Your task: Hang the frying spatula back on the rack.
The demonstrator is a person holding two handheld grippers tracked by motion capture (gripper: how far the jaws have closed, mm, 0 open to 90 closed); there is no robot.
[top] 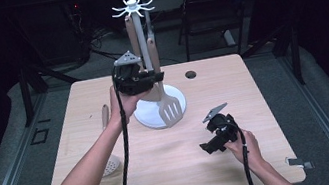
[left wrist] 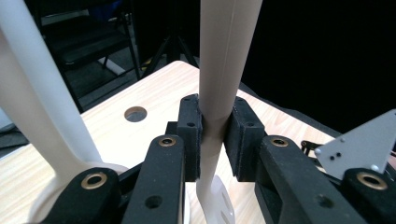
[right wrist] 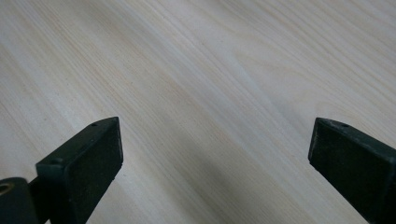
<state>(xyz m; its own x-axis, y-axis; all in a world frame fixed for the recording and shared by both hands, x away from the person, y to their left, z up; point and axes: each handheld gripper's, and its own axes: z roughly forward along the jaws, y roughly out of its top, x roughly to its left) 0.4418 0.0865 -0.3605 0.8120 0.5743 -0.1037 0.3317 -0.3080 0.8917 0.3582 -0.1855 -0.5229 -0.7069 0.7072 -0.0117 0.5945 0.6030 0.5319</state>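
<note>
Pale slotted spatula (left wrist: pixel 219 84): handle top and blade cut off by frame edges; perforated wooden-handled skimmer (top: pixel 109 152) partly behind forearm.

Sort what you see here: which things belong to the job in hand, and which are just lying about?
In the job:
left gripper, shut on the slotted spatula
utensil stand, where the spatula hangs
right gripper, open over the table

Lying about:
skimmer spoon at the table's left
black chair behind

Beige slotted spatula (top: pixel 169 107); white rack (top: pixel 141 35); pale wood-grain table (top: pixel 174 162).
</note>
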